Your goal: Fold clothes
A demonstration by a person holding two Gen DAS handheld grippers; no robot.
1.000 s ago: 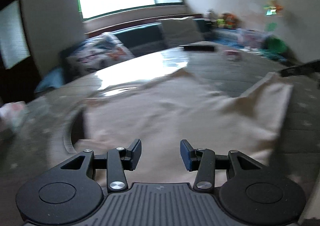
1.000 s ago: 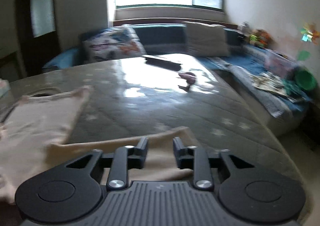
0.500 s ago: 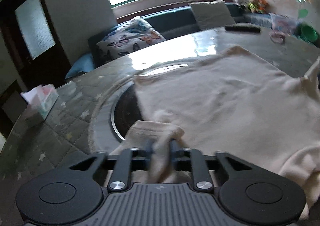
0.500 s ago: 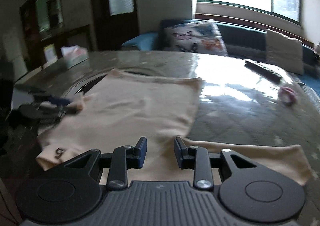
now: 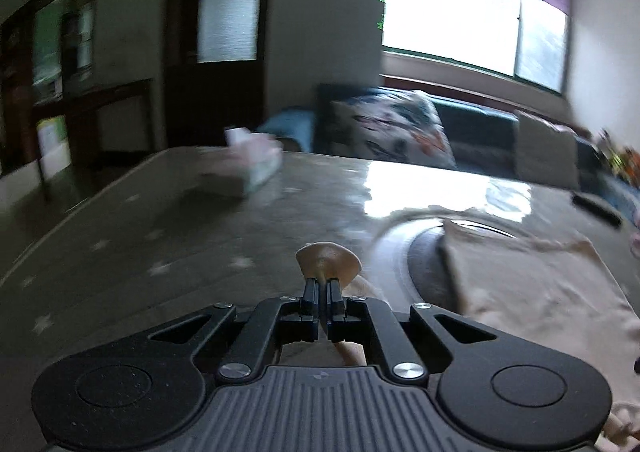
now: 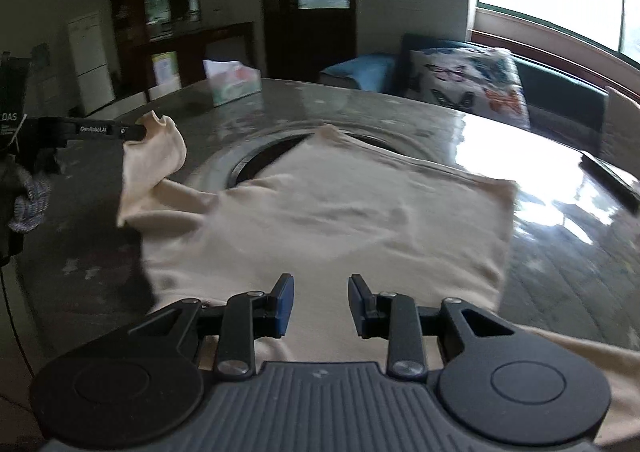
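Observation:
A cream T-shirt lies spread on the grey star-patterned table. My left gripper is shut on the shirt's sleeve, which bulges out past the fingertips. In the right wrist view the left gripper holds that sleeve lifted off the table at the far left. My right gripper is open, hovering just over the near part of the shirt with nothing between its fingers. More of the shirt lies to the right in the left wrist view.
A tissue box stands near the table's far left edge. A round recess in the table shows under the shirt. A dark remote lies at the right. A sofa with a butterfly cushion is behind the table.
The left gripper has shut on the sleeve and lifted it out to the left. The right gripper stays open and has swung left over the shirt.

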